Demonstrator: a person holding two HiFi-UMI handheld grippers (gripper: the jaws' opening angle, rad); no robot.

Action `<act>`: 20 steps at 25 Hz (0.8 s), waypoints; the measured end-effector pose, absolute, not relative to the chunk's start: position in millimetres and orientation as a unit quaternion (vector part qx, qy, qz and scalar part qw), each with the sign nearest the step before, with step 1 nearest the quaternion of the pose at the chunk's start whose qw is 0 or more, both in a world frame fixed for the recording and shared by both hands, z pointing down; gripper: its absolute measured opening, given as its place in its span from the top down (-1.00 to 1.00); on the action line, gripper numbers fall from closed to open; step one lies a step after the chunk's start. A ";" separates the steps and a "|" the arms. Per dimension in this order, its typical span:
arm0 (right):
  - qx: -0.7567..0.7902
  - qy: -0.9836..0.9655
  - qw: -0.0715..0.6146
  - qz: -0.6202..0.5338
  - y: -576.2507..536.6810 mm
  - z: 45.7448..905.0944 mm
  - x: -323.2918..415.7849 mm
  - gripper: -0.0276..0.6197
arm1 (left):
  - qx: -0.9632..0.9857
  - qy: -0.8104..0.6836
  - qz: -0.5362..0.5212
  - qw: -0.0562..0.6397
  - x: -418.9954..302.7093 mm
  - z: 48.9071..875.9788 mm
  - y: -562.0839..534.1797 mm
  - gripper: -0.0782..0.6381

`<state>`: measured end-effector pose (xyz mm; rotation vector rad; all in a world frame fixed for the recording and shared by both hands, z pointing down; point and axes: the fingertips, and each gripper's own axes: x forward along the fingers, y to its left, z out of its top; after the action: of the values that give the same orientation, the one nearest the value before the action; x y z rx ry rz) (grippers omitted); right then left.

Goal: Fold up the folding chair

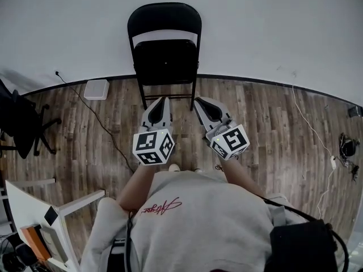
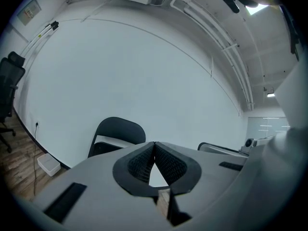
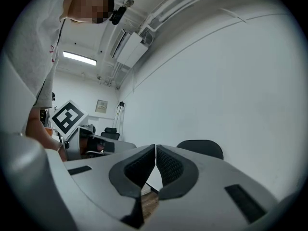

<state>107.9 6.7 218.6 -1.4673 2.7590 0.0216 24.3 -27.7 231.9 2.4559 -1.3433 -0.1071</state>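
My left gripper [image 1: 164, 100] has its two fingers pressed together, tip against tip, with nothing between them. My right gripper [image 1: 198, 101] is the same, pads together and holding nothing. I hold both level, side by side, with their tips towards the folding chair [image 1: 165, 50]. The marker cubes ride at their rear ends, just ahead of my chest.

The chair is black and stands unfolded, seat down, with its back against the white wall [image 1: 255, 33]. In the head view my fingertips lie over its front legs, but each gripper view shows the chair well beyond the jaws, so I touch none of it. It shows to the left of my left jaws and to the right of my right jaws.

A flat white box [image 1: 96, 88] lies on the floor [image 1: 255, 123] by the wall, left of the chair. I cannot tell whether anything is in it. A black cable [image 1: 91, 115] runs from the wall past it and across the boards towards my left side. Further left stands a black office chair [image 1: 22, 123], and a white desk [image 1: 34, 208] sits beside my left elbow. A thin white cable [image 1: 309, 118] trails over the floor at right, towards some small dark things [image 1: 347, 146] near the edge.

Wood floor runs open on both sides of the folding chair, up to the dark skirting [image 1: 255, 81] under the wall.
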 end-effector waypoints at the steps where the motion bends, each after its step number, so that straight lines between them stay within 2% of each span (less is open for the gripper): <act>1: -0.469 0.883 0.007 0.012 12.4 215.4 109.4 0.85 | 0.866 -0.470 -0.039 0.169 27.8 230.5 -22.4 0.73; 9: -0.462 0.887 0.002 0.019 30.0 212.5 125.2 0.86 | 0.870 -0.465 -0.030 0.160 52.8 230.4 -5.4 0.73; 20: -0.456 0.890 0.009 0.021 34.8 210.3 118.3 0.86 | 0.869 -0.461 -0.028 0.178 41.6 235.0 -2.4 0.73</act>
<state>118.3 34.8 210.3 -1.4234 2.7794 0.0643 41.6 -2.4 235.0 2.4594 -1.3034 -0.0781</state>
